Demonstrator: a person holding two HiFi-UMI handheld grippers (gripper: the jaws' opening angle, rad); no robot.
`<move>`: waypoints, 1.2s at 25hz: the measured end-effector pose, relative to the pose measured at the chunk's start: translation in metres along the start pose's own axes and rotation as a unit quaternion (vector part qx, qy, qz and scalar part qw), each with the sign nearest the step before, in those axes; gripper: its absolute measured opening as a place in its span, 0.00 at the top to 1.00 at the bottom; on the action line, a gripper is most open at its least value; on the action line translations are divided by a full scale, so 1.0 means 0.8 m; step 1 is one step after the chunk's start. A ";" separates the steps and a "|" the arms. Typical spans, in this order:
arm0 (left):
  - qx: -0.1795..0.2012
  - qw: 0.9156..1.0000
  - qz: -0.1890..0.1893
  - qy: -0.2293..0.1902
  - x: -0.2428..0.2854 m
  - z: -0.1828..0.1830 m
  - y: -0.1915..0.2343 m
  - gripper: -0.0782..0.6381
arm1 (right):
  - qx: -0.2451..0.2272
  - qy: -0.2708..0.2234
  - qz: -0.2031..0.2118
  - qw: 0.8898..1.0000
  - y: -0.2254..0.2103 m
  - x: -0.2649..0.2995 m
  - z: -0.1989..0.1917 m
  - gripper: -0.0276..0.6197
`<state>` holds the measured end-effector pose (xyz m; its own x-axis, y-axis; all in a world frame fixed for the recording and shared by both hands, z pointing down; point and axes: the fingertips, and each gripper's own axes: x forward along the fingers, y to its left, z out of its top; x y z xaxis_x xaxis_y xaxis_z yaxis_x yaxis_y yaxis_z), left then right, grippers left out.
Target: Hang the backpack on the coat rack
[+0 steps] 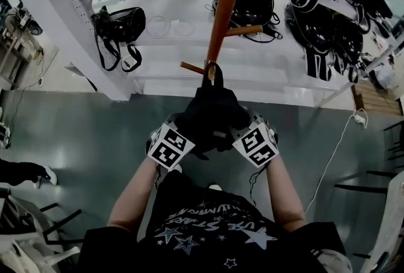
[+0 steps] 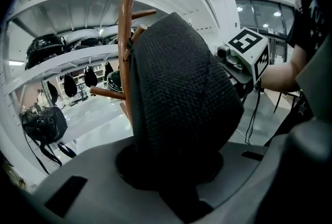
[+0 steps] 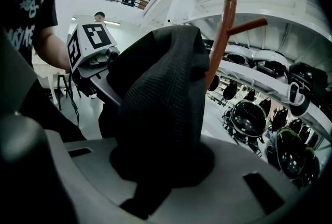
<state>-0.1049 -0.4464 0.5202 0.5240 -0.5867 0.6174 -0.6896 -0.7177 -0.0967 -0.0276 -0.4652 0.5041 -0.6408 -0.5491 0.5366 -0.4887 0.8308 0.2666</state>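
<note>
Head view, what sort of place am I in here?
Probably a storeroom or shop: white shelves holding black bags, a wooden coat rack, grey floor.

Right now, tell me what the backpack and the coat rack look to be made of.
Backpack: black woven fabric, matte. A coarse, mesh-like weave shows up close, and its shape is soft and rounded.
Coat rack: reddish-brown pole and pegs, smooth with a slight sheen. Probably varnished wood, though painted metal cannot be ruled out.
</note>
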 end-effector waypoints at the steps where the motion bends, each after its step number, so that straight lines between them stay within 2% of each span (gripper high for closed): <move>1: 0.000 1.000 -0.003 0.003 0.004 -0.001 0.003 0.76 | 0.004 0.002 0.000 1.000 -0.002 0.004 -0.002 0.84; 19: 0.011 0.998 -0.046 0.033 0.062 -0.033 0.053 0.76 | 0.069 0.037 -0.012 0.997 -0.020 0.077 -0.037 0.83; 30: 0.026 0.997 -0.050 0.056 0.105 -0.053 0.086 0.74 | 0.119 0.056 -0.035 0.991 -0.038 0.124 -0.063 0.79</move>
<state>-0.1290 -0.5292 0.5984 0.5282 -0.4674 0.7089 -0.6080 -0.7910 -0.0685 -0.0465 -0.5400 0.5896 -0.5367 -0.5798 0.6131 -0.6641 0.7385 0.1170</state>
